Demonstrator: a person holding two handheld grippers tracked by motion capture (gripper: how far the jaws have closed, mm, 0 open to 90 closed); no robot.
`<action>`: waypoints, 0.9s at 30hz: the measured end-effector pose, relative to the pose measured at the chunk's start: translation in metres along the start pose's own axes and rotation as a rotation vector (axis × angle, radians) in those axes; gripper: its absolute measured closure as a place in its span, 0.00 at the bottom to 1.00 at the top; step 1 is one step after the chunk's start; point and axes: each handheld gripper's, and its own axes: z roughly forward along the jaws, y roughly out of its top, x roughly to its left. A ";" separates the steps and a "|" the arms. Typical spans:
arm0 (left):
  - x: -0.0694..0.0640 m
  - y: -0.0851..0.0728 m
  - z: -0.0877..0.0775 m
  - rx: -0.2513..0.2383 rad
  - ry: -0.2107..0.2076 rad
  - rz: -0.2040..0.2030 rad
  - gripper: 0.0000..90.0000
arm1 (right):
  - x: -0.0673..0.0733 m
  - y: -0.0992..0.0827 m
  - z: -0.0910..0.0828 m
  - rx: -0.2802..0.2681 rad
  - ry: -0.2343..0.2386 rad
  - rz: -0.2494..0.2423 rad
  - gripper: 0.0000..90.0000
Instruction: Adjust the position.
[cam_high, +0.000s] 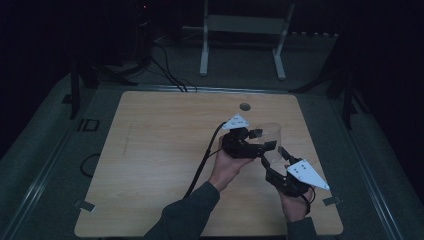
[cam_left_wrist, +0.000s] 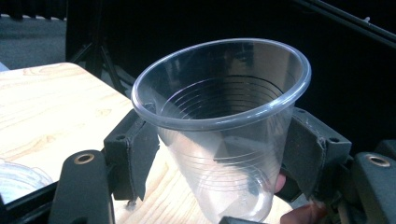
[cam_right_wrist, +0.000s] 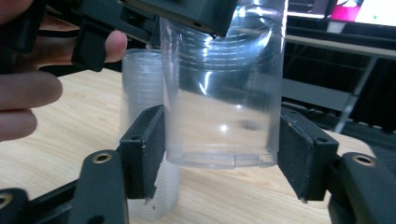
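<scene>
Clear plastic cup (cam_left_wrist: 219, 126) sits between the pads of the left gripper (cam_left_wrist: 219, 158), which is clamped on its wall below the rim so the mouth stays free. The right gripper (cam_right_wrist: 219, 154) brackets the cup base; whether its pads press cannot be told. Behind its left jaw stands the cup stack (cam_right_wrist: 144, 140) on the wooden table (cam_high: 160, 150), apparently the source for separation.

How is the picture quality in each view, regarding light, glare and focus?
High view: dim, surroundings nearly black, the clear cup barely visible against the table. Left gripper view: brighter, cup sharp, rim catches light, background black. Right gripper view: white glare spots on the cup; near fingers out of focus.
</scene>
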 end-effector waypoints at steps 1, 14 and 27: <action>0.000 0.000 -0.001 0.001 0.007 0.009 0.34 | -0.001 0.000 0.000 0.007 0.010 0.004 0.39; -0.006 -0.005 -0.003 0.035 0.050 0.170 0.35 | -0.009 0.005 -0.001 0.061 0.121 0.015 0.34; -0.016 -0.009 -0.004 0.063 0.076 0.277 0.34 | -0.009 0.005 0.009 0.124 0.162 0.010 0.40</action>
